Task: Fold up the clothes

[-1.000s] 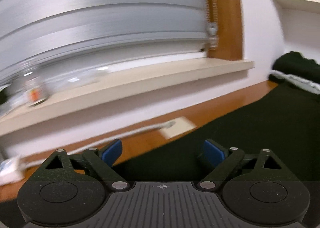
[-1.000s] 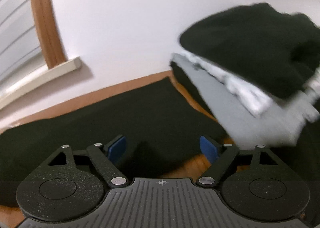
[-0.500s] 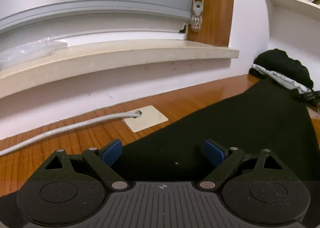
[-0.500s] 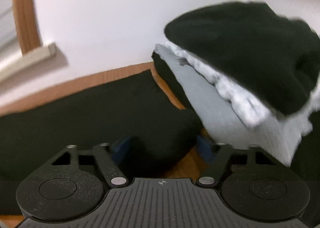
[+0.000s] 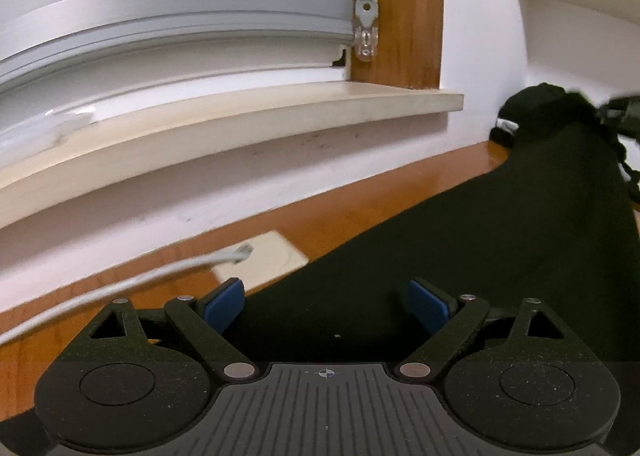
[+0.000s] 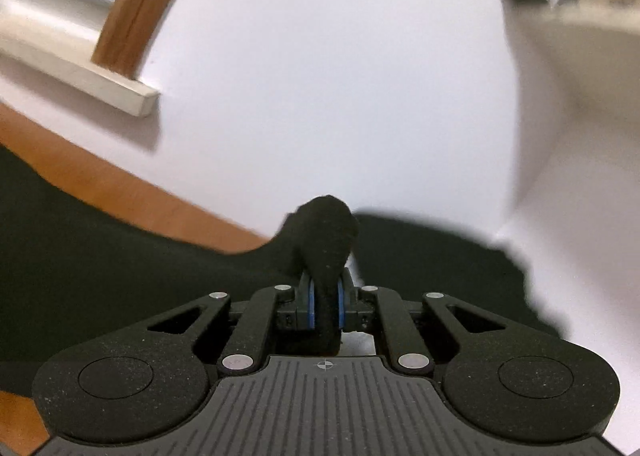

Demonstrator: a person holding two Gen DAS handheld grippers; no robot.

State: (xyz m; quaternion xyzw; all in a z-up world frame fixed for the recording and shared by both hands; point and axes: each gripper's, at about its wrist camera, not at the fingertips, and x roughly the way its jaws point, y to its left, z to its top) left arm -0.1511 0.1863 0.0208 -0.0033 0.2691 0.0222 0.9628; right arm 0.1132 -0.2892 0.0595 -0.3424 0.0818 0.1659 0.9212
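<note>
Pinching black garment (image 6: 324, 256) | right hand-held gripper (image 6: 325, 306) just closed | left hand-held gripper (image 5: 326, 302) agape

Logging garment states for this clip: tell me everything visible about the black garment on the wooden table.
The black garment is a plain, matte, soft-looking dark cloth with no print or seams that I can make out. Most of it lies spread on the wooden table. One end is lifted: the right claw has just been closing and now pinches a bunched fold between its blue pads, a nub of cloth poking out beyond them. The left claw hangs open over the near part, not gripping it.
</note>
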